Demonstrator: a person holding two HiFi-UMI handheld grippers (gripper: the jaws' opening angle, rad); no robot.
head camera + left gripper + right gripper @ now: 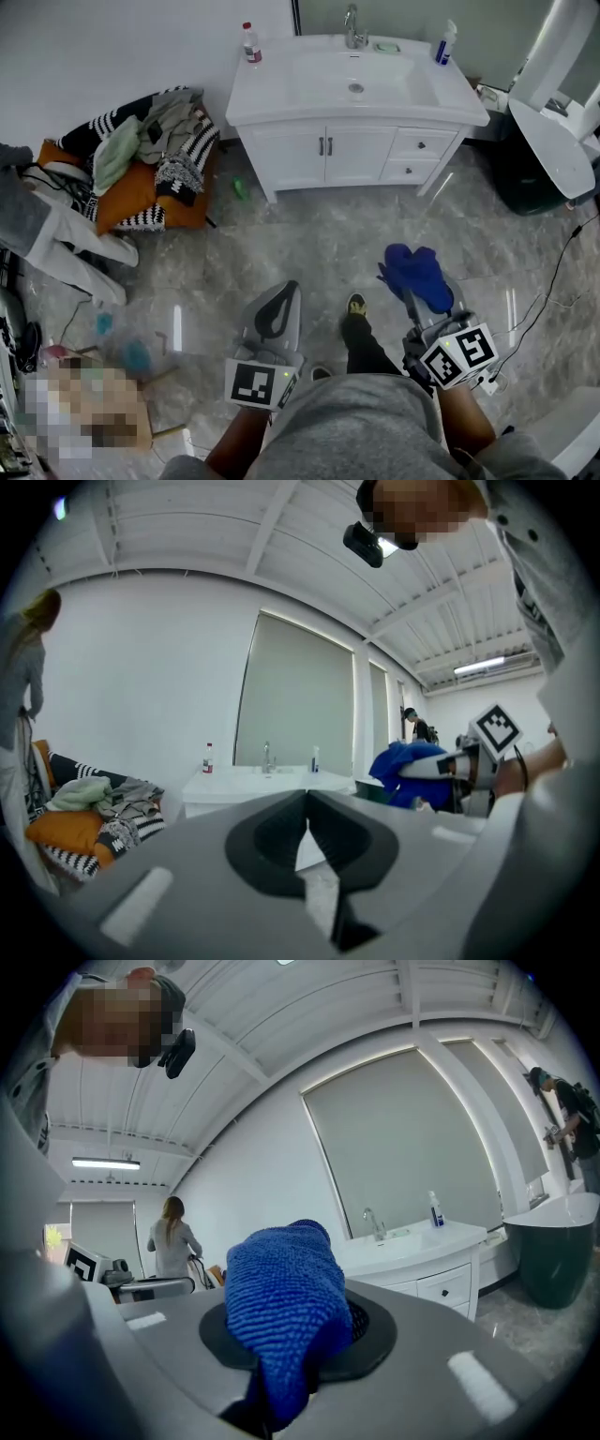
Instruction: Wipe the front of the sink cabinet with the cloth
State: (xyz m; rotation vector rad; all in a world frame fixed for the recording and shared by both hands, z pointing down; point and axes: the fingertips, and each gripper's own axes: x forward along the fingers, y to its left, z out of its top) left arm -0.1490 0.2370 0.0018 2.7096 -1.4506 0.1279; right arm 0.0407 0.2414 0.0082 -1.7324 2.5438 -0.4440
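Note:
The white sink cabinet (349,150) stands against the far wall, with two doors and two drawers facing me. It also shows in the left gripper view (246,787) and the right gripper view (422,1265). My right gripper (410,292) is shut on a blue cloth (419,272), which bunches out over the jaws (281,1312). My left gripper (284,298) is shut with nothing in it, its jaws meeting at a thin seam (306,810). Both grippers hang low over the floor, well short of the cabinet. The blue cloth (412,769) is off to the right in the left gripper view.
A heap of clothes and cushions (150,155) lies left of the cabinet. A green item (241,188) sits on the floor by the cabinet's leg. A dark bin (527,178) and a white fixture (555,141) stand at the right. A cable (555,277) runs across the floor. A person (52,230) is at the left.

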